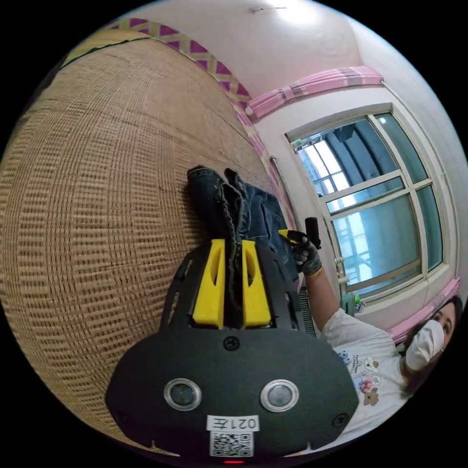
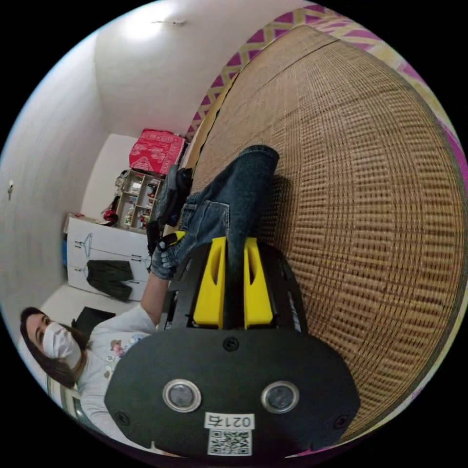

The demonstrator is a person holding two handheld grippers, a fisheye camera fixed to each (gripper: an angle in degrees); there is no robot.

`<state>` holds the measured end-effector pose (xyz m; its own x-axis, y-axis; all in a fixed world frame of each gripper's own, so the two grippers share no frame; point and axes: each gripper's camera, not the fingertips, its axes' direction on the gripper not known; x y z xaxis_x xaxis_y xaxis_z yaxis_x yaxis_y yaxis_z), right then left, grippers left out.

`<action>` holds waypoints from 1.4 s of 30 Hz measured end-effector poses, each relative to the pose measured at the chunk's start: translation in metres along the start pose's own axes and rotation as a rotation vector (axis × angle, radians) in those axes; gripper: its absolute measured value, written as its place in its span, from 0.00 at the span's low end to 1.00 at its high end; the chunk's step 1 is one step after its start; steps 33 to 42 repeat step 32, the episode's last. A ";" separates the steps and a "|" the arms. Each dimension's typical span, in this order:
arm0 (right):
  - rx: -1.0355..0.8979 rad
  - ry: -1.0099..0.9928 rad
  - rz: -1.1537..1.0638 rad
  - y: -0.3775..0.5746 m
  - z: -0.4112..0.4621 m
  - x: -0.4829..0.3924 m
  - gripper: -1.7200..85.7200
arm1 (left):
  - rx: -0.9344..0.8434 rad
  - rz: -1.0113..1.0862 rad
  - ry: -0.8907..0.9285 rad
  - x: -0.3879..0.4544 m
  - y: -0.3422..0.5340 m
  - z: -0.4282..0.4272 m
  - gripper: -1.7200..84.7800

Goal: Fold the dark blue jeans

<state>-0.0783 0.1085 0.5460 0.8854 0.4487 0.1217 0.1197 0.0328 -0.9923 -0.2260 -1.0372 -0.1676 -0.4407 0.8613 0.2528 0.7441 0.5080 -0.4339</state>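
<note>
One pair of jeans [image 1: 243,209] is held up off a woven mat [image 1: 97,195], clamped at two spots by two grippers. In the left gripper view the left gripper [image 1: 233,243] has its two yellow jaws closed on a thick seamed edge of the denim, which runs from between the jaws toward 12 o'clock, bunched and hanging close against the mat. At 3 o'clock of that cloth, a gloved hand [image 1: 306,256] holds the right gripper, whose yellow tip touches the far side of the jeans. In the right gripper view the right gripper [image 2: 234,241] likewise has both jaws pressed on a fold of the jeans [image 2: 234,195]; the denim rises toward 12 o'clock with a rolled end at the top, casting a shadow on the mat [image 2: 365,195]. At 9 o'clock a second gloved hand [image 2: 163,258] grips the left gripper beside the cloth. One person in a white shirt [image 2: 112,351] stands behind; one window [image 1: 380,204] fills the wall at 3 o'clock in the left gripper view.
</note>
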 end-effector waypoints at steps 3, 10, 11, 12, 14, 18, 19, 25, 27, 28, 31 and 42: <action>-0.007 -0.039 -0.059 -0.016 -0.023 -0.017 0.09 | 0.023 0.101 0.022 0.031 -0.026 -0.004 0.07; 0.177 0.097 -0.141 -0.106 -0.115 -0.062 0.09 | 0.028 0.249 -0.052 0.089 -0.176 0.061 0.07; 0.213 0.134 -0.121 -0.123 -0.127 -0.061 0.09 | 0.027 0.255 -0.068 0.093 -0.190 0.070 0.07; 0.229 0.155 -0.110 -0.132 -0.132 -0.060 0.09 | 0.027 0.268 -0.108 0.099 -0.214 0.090 0.07; 0.295 0.242 -0.058 -0.160 -0.143 -0.053 0.10 | 0.052 0.261 -0.210 0.103 -0.241 0.119 0.06; 0.319 0.508 0.046 -0.177 -0.128 -0.035 0.14 | 0.120 0.188 -0.455 0.085 -0.253 0.163 0.08; 0.311 0.583 0.055 -0.174 -0.119 -0.033 0.16 | 0.101 0.183 -0.469 0.078 -0.245 0.172 0.11; 0.222 0.802 -0.150 -0.116 -0.029 -0.067 0.19 | 0.028 0.262 -0.523 0.066 -0.146 0.187 0.20; 0.187 0.838 -0.214 -0.087 0.007 -0.082 0.20 | 0.029 0.276 -0.550 0.067 -0.107 0.186 0.20; 0.166 0.844 -0.252 -0.066 0.031 -0.090 0.20 | 0.047 0.277 -0.548 0.068 -0.081 0.184 0.20; 0.134 0.842 -0.301 -0.018 0.085 -0.104 0.21 | 0.071 0.282 -0.594 0.070 -0.018 0.185 0.20; 0.132 0.837 -0.293 -0.003 0.103 -0.107 0.21 | 0.078 0.291 -0.609 0.071 -0.007 0.186 0.20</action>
